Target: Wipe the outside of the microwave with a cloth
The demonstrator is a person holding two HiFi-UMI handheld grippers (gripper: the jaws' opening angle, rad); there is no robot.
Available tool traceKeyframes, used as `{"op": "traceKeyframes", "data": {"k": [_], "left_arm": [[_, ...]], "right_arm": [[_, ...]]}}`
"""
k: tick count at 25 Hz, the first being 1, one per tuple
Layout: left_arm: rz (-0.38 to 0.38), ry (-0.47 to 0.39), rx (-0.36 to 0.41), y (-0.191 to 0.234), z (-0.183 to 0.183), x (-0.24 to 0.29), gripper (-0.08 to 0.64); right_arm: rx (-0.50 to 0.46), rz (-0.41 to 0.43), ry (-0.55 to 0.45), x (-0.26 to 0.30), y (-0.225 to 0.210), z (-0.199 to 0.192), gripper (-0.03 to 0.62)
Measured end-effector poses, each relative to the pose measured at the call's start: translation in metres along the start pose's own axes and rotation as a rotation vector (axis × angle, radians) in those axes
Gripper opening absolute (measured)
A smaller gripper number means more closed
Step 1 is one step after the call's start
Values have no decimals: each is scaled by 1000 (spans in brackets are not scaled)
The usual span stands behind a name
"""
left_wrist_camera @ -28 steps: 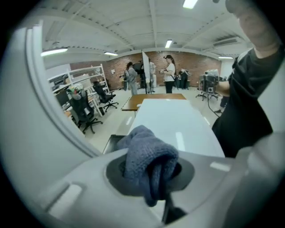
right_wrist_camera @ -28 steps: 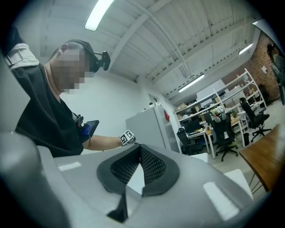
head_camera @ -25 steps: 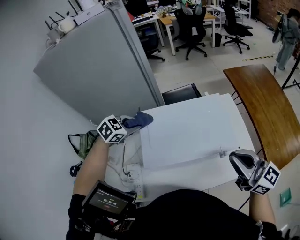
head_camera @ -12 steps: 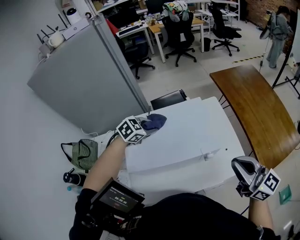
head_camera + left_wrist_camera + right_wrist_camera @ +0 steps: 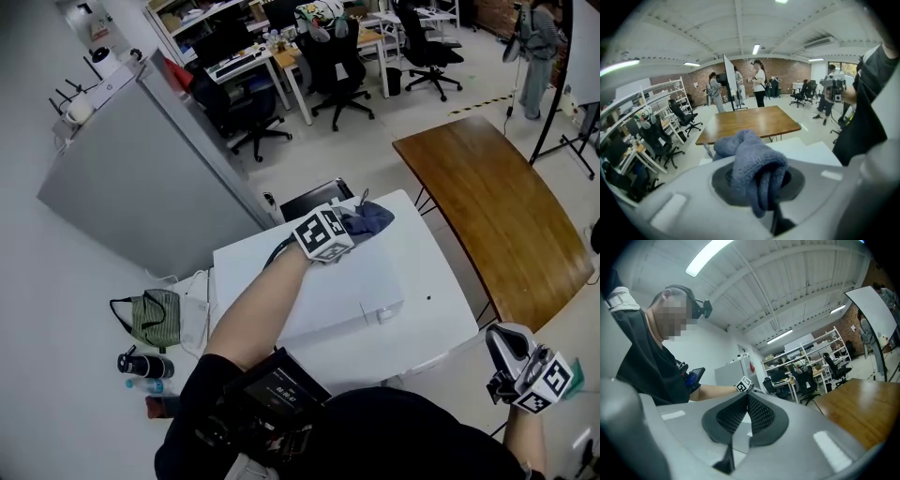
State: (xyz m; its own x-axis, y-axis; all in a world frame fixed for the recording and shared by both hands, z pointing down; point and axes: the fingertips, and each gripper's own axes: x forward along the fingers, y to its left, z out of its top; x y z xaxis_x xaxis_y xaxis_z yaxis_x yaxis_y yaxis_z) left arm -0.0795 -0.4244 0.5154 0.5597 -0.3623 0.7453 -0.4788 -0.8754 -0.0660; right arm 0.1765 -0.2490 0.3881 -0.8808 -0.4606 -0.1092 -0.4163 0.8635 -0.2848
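L gripper (image 5: pixel 351 225) clamps blue cloth (image 5: pixel 372 219) on white microwave (image 5: pixel 417 281) top; R gripper (image 5: pixel 501 345) jaws together, empty (office, wooden table (image 5: pixel 478 206) beyond).

Head view: high above, facing steeply down onto the top of the microwave (image 5: pixel 412 267); left tongs (image 5: pixel 358 223) mid-frame, right tongs (image 5: pixel 500 339) at the lower right edge.
Left gripper view: just behind its own jaws, facing level across the room; the cloth (image 5: pixel 752 164) sits very near and fills the centre.
Right gripper view: just behind its own jaws, tilted upward, facing the person (image 5: pixel 647 357) and the ceiling.
Shared: the wooden table (image 5: pixel 478 202) appears in all three views; the left tongs appear in the head and right gripper views.
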Motion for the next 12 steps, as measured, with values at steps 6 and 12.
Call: {"op": "traceKeyframes", "data": {"k": [6, 12], "left_arm": [[106, -11, -70, -20, -117, -162, 58], [200, 65, -235, -64, -287, -271, 58]], "right_arm": [[-32, 183, 15, 82, 72, -13, 5], [12, 351, 24, 162, 151, -28, 5]]}}
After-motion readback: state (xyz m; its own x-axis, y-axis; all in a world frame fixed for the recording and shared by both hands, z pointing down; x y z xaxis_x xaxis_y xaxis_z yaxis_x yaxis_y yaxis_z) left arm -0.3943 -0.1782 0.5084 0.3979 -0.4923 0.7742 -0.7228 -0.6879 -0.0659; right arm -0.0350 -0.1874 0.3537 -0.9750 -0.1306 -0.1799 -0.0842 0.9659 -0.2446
